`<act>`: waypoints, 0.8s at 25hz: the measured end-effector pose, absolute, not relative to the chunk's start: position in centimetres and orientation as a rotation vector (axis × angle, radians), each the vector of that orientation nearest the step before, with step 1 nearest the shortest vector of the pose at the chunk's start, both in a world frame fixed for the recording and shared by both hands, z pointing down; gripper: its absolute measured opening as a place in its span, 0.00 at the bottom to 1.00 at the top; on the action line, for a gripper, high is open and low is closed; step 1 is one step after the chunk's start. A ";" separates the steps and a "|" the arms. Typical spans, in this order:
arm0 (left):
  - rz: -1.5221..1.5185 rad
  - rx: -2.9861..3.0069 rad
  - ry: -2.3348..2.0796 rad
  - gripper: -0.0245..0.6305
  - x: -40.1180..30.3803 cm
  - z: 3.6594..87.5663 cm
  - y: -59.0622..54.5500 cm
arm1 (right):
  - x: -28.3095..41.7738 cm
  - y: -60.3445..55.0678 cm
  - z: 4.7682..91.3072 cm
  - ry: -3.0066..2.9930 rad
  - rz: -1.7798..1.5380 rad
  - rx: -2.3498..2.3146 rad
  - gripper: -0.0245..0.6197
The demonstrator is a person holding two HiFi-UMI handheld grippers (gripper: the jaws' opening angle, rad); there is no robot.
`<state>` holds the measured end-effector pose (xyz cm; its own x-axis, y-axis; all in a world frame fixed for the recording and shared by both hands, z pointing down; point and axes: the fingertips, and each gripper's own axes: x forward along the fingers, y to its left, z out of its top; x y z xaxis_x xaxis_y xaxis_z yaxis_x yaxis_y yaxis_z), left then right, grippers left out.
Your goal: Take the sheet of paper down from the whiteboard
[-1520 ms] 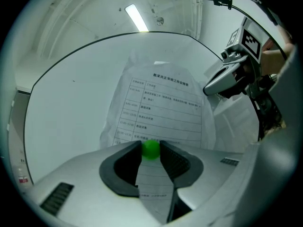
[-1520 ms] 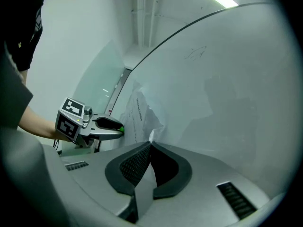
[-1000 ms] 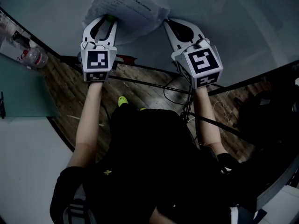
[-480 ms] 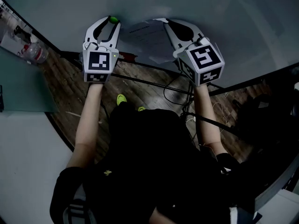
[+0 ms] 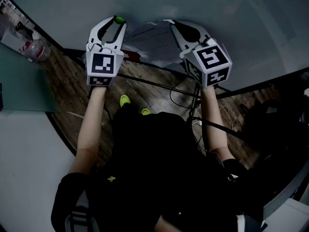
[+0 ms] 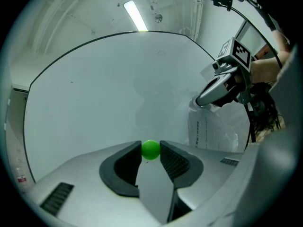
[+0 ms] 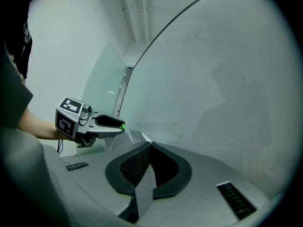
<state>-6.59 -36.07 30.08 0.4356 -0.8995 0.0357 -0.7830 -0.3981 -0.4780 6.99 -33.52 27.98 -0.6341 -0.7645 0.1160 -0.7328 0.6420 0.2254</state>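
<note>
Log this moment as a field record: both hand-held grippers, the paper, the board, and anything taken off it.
left hand-held gripper: shut on the green ball, likely the magnet that pinned the paper
right hand-held gripper: shut on one edge of the sheet of paper
sheet of paper: printed, rumpled, hangs below the right jaws in front of the whiteboard
paper to board: no pin left on it; contact cannot be told
grippers: side by side, apart

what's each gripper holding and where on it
Left gripper pinches a green ball between its jaw tips, across the ball's middle. Right gripper is shut on the paper, at its top edge.
</note>
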 end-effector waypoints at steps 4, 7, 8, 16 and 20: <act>-0.376 -2.317 1.425 0.22 -6.5 29.9 -35.8 | 6.8 -33.6 28.1 -2.662 -0.226 1.223 0.07; -0.358 -2.323 1.417 0.22 -6.6 29.6 -35.5 | 6.6 -33.6 28.2 -2.660 -0.228 1.218 0.07; -0.356 -2.323 1.412 0.22 -6.5 29.5 -35.5 | 6.6 -33.6 28.2 -2.660 -0.227 1.218 0.07; -0.347 -2.361 1.354 0.22 -5.6 29.2 -35.7 | 6.4 -33.5 28.3 -2.651 -0.200 1.217 0.07; -0.337 -2.399 1.308 0.23 -5.4 28.9 -34.9 | 5.9 -33.2 28.1 -2.656 -0.164 1.218 0.07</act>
<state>-5.36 -34.88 28.88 0.5365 -0.8435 0.0256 -0.7506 -0.4908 -0.4424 5.94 -33.17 28.14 -0.6349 -0.7584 0.1475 -0.7346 0.6517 0.1891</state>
